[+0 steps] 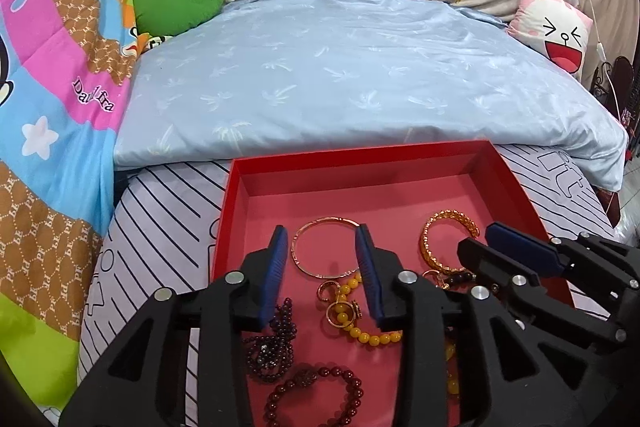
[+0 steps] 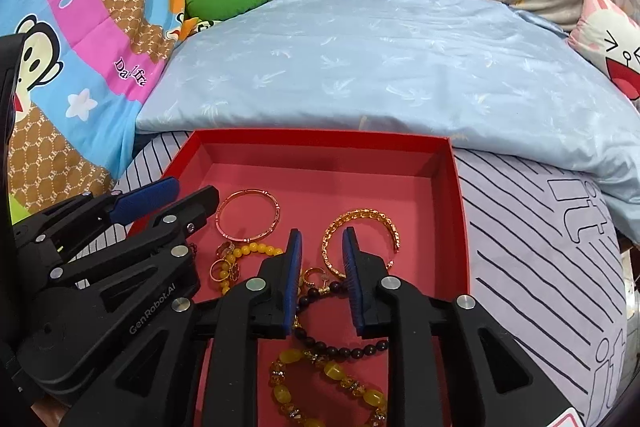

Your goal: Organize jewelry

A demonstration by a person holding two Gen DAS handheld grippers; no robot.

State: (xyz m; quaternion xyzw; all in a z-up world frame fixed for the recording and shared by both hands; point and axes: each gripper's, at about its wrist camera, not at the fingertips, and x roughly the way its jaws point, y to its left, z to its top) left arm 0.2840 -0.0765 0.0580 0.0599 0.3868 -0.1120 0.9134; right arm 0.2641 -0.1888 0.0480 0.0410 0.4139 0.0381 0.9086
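Dark red bead bracelet [image 1: 316,397] only in left view, amber bracelet [image 2: 328,387] clearer in right.

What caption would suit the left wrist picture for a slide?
Open left gripper over a red tray of bracelets, a thin gold bangle lying between its jaws, unheld.

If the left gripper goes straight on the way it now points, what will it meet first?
Probably the thin gold bangle, lying on the red tray floor just beyond the open left gripper. Depth is hard to judge; the yellow bead bracelet lies nearer, under the fingers.
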